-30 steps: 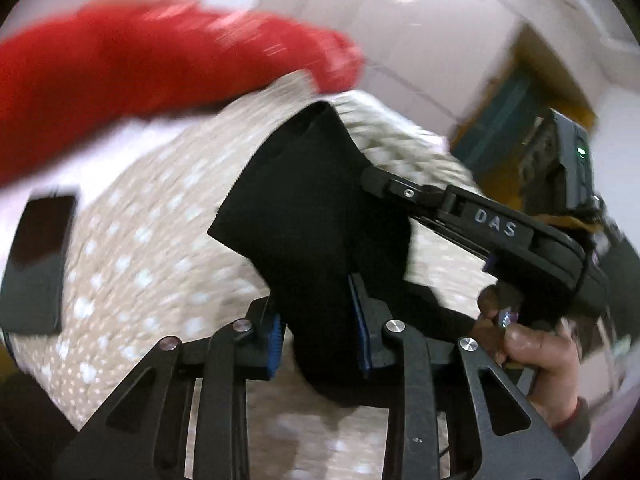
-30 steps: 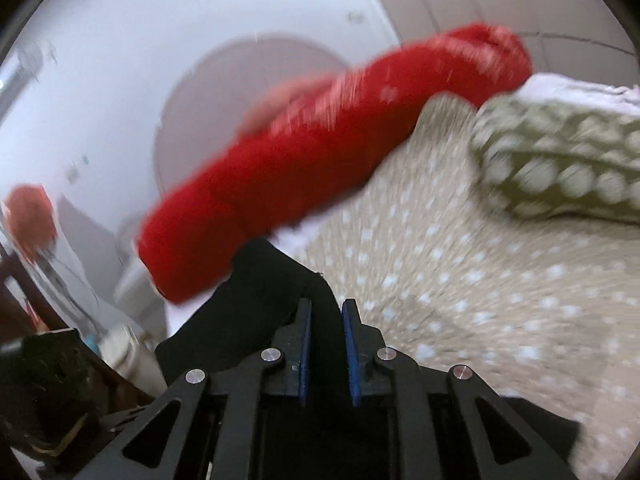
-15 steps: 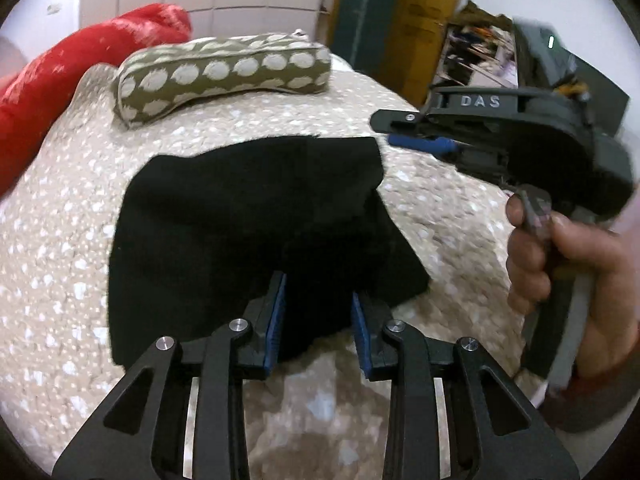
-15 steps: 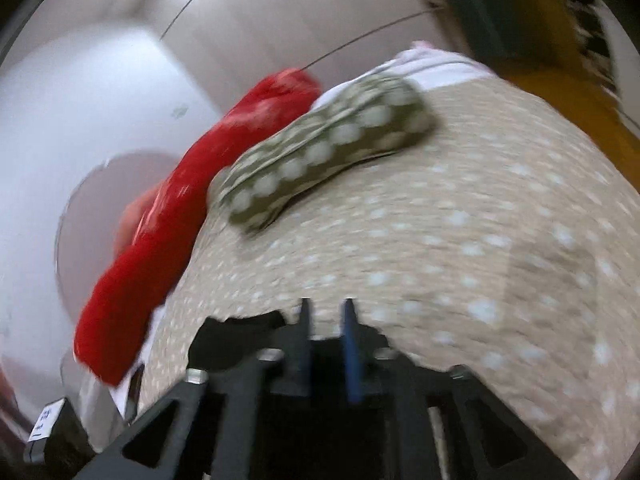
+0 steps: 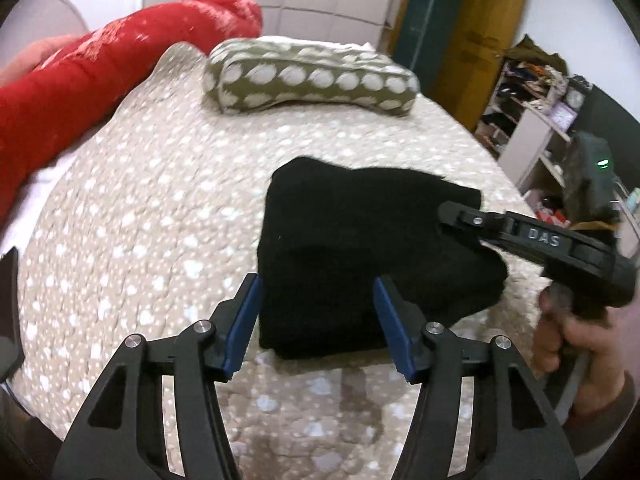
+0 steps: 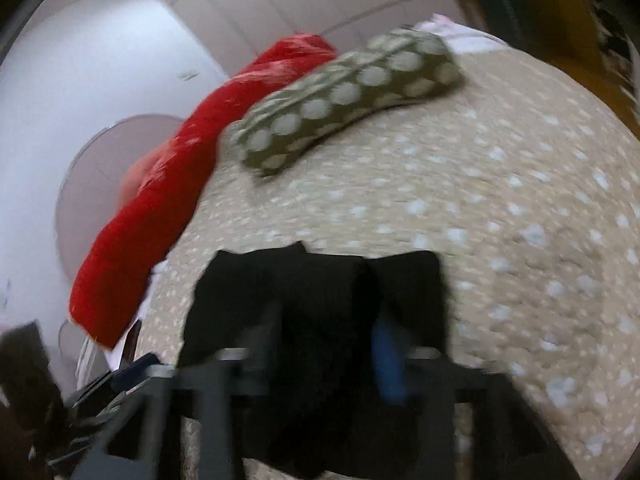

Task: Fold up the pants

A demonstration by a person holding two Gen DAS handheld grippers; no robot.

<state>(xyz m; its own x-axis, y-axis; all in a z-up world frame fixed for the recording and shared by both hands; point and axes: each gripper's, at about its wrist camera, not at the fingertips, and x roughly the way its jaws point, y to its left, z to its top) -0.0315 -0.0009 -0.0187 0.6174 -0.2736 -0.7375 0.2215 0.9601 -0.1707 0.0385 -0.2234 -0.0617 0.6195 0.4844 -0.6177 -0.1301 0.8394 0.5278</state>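
Note:
The black pants point(image 5: 352, 240) lie folded in a thick square on the spotted beige bedspread point(image 5: 160, 220). My left gripper point(image 5: 316, 320) stands over their near edge. Its jaws are opening, the blue pads spread to either side of the near left corner without pressing it. My right gripper point(image 5: 456, 216), held by a hand point(image 5: 576, 344), reaches in from the right, its tip on the pants' right side. In the blurred right wrist view the right gripper point(image 6: 332, 352) has a ridge of the black pants point(image 6: 320, 288) between its closing jaws.
An olive pillow point(image 5: 312, 80) with white spots lies across the far end of the bed. A long red bolster point(image 5: 100, 80) runs along the left side. Cluttered shelves point(image 5: 532, 120) stand beyond the bed's right edge. A dark flat object point(image 5: 8, 312) sits at the left edge.
Both grippers carried the pants down from the air onto the bed. The left jaws spread and let go of the cloth. The right gripper sank onto the pants' right side.

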